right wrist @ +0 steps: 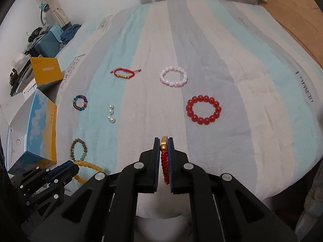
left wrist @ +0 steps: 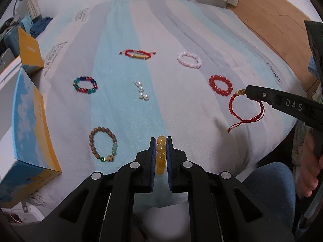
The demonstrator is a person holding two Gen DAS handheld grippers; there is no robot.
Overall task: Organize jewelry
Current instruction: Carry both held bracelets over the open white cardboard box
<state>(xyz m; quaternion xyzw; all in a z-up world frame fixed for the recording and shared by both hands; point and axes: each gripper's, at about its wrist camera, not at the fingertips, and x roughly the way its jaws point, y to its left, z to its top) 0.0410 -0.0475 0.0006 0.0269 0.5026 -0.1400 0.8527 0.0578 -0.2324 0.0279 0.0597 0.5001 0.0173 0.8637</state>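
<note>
Left claw [left wrist: 160,155] pinching yellow beads [left wrist: 160,147] | right claw [right wrist: 164,157] pinching red cord [right wrist: 164,167] | six pieces left on bed [right wrist: 201,50], box [right wrist: 40,121] at frame left | early stage

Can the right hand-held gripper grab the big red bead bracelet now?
Probably not yet. The right hand-held gripper is already shut on the red cord bracelet. The red bead bracelet lies just ahead on the bedsheet with nothing blocking it.
</note>
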